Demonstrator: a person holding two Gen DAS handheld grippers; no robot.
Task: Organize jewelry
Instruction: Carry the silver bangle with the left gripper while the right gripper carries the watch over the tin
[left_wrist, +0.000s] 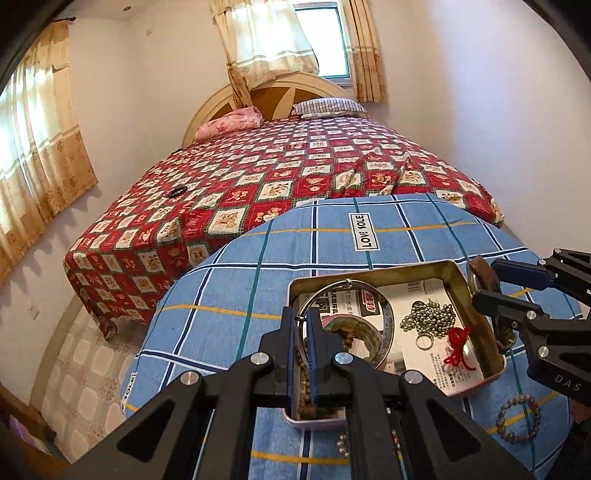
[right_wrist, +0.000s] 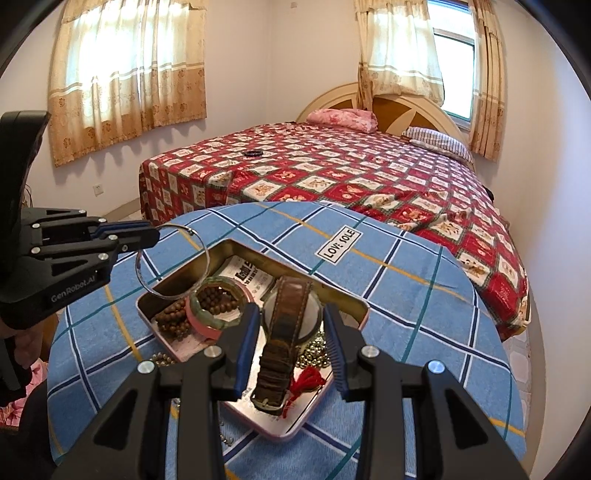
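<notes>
Two pieces of jewelry were being carried to the tin box (right_wrist: 354, 301) on the blue checked cloth (left_wrist: 240, 280), so the placing step was judged to be in hand. A brown-strapped watch (right_wrist: 284, 325) was held between the half-closed jaws of the right gripper (right_wrist: 291, 325) above the box. A thin silver bangle (left_wrist: 306, 306) was pinched by the fully closed left gripper (left_wrist: 303, 321) over the box. Next, both should probably be lowered and released gently among the beads (right_wrist: 173, 317).

A white label (right_wrist: 339, 246) on the blue checked cloth (right_wrist: 424, 295) reads "LOVE SOLE" — the left gripper (right_wrist: 157, 234) bears "GenRobot.AI", the right gripper (left_wrist: 484, 286) "DAS". Print on the tin's paper lining (left_wrist: 417, 295) — unreadable.
</notes>
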